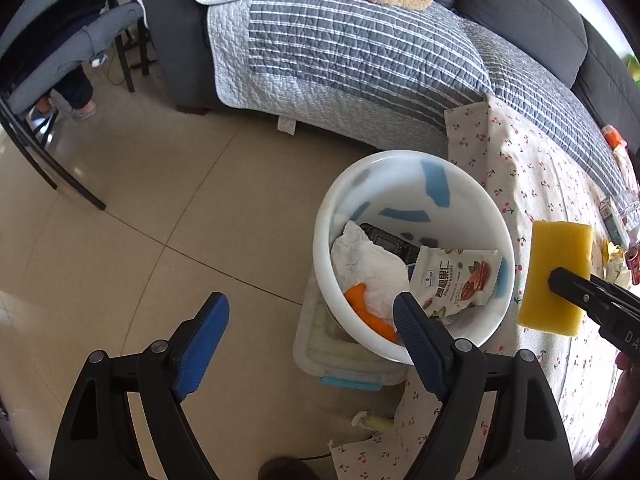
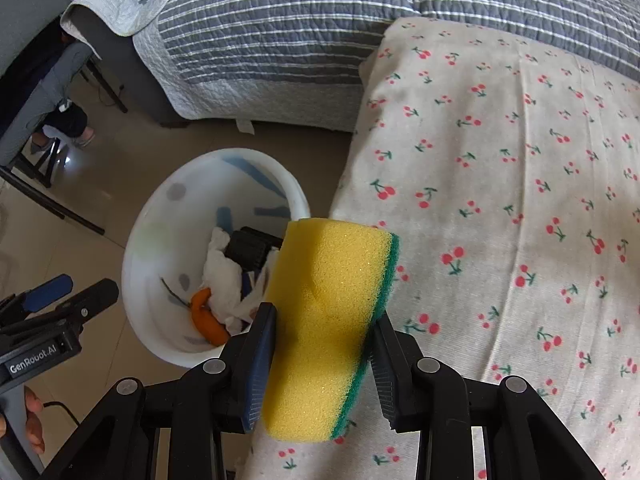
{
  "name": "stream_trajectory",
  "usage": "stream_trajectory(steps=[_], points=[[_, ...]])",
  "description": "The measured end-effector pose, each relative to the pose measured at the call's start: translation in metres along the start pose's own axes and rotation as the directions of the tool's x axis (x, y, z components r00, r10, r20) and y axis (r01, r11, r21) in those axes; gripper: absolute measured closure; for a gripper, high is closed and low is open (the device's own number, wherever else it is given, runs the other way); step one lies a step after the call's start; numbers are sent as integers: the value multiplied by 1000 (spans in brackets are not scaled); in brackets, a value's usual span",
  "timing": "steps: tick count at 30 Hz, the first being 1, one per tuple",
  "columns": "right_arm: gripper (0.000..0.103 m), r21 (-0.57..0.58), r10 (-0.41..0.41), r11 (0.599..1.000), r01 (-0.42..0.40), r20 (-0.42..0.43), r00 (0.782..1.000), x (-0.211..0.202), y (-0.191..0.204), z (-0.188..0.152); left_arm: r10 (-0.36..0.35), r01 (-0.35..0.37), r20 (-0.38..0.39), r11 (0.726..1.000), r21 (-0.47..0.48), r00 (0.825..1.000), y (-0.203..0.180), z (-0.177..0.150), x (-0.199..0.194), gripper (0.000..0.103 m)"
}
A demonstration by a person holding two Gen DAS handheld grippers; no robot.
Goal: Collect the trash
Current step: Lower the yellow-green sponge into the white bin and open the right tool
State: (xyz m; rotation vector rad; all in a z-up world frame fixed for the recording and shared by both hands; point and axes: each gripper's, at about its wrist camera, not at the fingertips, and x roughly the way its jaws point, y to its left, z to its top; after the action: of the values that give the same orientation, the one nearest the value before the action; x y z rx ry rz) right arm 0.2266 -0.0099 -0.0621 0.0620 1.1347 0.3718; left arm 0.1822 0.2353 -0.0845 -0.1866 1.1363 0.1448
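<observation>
**Beside the table: sponge clamped, bucket half full**

At the table's edge, over the tiled floor (image 1: 120, 200), your right tool (image 2: 324, 344) is clamped on a yellow sponge (image 2: 328, 320) with a green scouring layer along one side. The foam bulges between the pads, and the sponge hangs in the air just above the cherry-print tablecloth (image 2: 500, 200), near the rim of the white bucket (image 2: 144, 248).

Your left tool (image 1: 308, 320) stands with its blue-padded fingers (image 1: 200, 344) wide apart, nothing between them. One finger sits over the bucket's near rim, the other over bare floor.

Inside the bucket (image 1: 400, 168):
- crumpled white tissue (image 1: 368, 268)
- a pecan snack packet (image 1: 456, 280), lying against the wall
- orange peel (image 1: 368, 312) at the bottom
- a black object (image 1: 388, 240), partly covered; you cannot tell what it is

The bucket rests tilted on a clear plastic box (image 1: 344, 360) with a blue latch, touching the hanging tablecloth. More wrappers (image 1: 616, 256) lie on the table's far edge. A sofa with a grey striped quilt (image 1: 340, 60) stands behind.
</observation>
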Motion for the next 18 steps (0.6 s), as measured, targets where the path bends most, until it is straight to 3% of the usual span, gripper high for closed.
stream_trajectory(steps=[15,18], points=[[60,-39,-11,999,12,17,1000,19,47,21,1,-1,6,1000,10,1000,7,-2,-7,16],[39,-15,-1,1000,1,33,999,14,45,24,-1,1,8,1000,13,1000,6,-2,-8,16]])
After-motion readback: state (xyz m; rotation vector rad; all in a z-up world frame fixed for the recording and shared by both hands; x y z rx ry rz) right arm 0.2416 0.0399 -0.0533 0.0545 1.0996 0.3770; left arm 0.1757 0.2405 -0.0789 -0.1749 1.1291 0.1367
